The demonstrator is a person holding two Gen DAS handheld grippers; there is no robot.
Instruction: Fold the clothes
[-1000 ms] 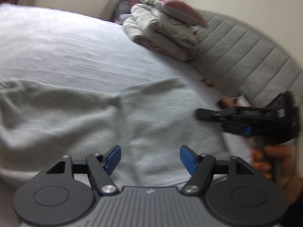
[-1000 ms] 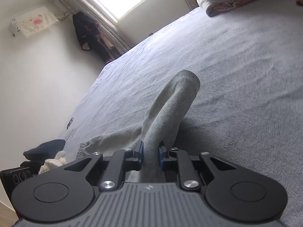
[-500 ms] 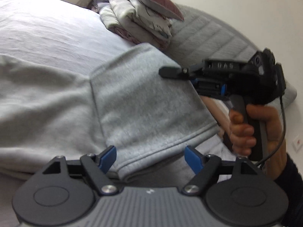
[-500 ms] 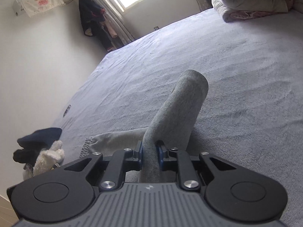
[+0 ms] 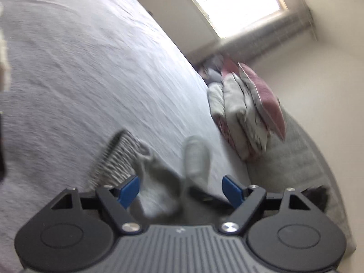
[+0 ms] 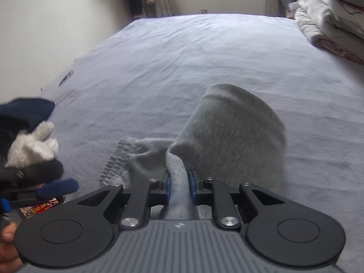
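Mid-fold, the right gripper (image 6: 179, 183) pinches a raised fold of the grey garment (image 6: 229, 136) above the bed (image 6: 204, 56), its ribbed cuff (image 6: 116, 161) at ten o'clock, while the left gripper (image 5: 180, 187), spread and empty, likely must next grasp the cuff end.

- A pale lilac bed sheet (image 6: 204, 68) covers the bed, lightly creased.
- Folded bedding (image 5: 241, 113) is stacked at the head of the bed, with a pink pillow (image 5: 266, 100) on top.
- A grey quilted headboard (image 5: 295, 163) stands behind the stack.
- A bright window (image 5: 234, 2) sits in the far wall.
- A white plush toy (image 6: 34, 145) lies against a dark navy cloth (image 6: 25, 111) at the bed's edge.
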